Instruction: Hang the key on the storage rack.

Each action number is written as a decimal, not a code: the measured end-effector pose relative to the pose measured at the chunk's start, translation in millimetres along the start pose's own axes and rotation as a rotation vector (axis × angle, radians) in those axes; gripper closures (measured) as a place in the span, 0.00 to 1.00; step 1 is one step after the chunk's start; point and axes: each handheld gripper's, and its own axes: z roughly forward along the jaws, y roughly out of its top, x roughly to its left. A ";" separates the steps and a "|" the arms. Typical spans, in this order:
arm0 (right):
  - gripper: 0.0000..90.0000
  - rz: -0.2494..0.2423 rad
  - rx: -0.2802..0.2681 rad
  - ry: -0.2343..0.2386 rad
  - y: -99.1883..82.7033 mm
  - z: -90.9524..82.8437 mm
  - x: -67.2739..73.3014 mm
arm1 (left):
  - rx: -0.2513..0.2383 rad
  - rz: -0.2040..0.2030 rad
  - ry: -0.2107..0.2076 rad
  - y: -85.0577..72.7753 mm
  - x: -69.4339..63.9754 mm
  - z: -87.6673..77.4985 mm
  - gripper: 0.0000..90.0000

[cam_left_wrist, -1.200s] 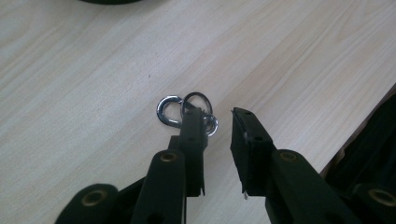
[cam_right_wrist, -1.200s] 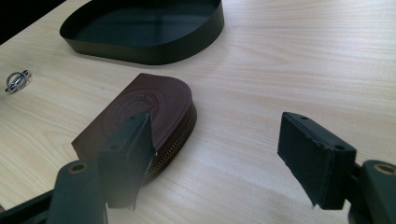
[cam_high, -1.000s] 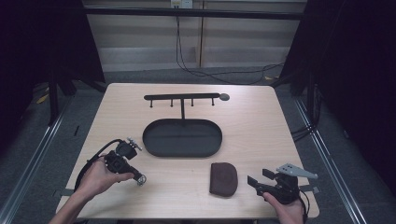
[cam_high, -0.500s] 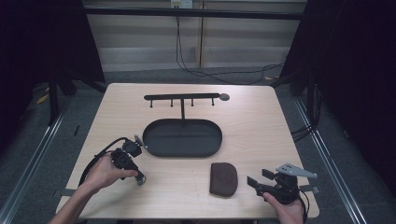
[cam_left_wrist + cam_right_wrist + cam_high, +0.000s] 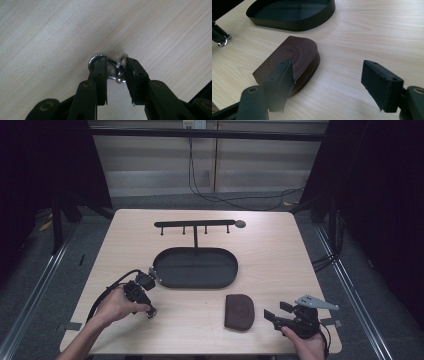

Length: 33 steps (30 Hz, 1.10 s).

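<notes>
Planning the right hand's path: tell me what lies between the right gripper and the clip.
The brown pouch lies between the right gripper and the clip, plain in the high view.

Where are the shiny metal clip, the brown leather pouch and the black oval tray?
Shiny metal clip (image 5: 110,67), left gripper view, its silver loop.
Brown leather pouch (image 5: 294,53), right gripper view, its stamped top.
Black oval tray (image 5: 195,285), high view, its near rim.
</notes>
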 end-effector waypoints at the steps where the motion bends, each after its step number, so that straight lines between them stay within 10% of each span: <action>1: 0.28 0.000 0.000 0.000 0.0 0.0 0.0 | 0.000 0.000 0.000 0.0 0.0 0.0 0.79; 7: 0.28 0.001 0.002 0.004 0.0 0.4 -0.3 | 0.008 0.026 0.061 1.1 -5.5 0.4 0.87; 33: 0.27 0.004 0.017 0.003 0.1 2.0 -0.9 | -0.004 0.090 0.042 0.7 -11.3 -38.4 0.99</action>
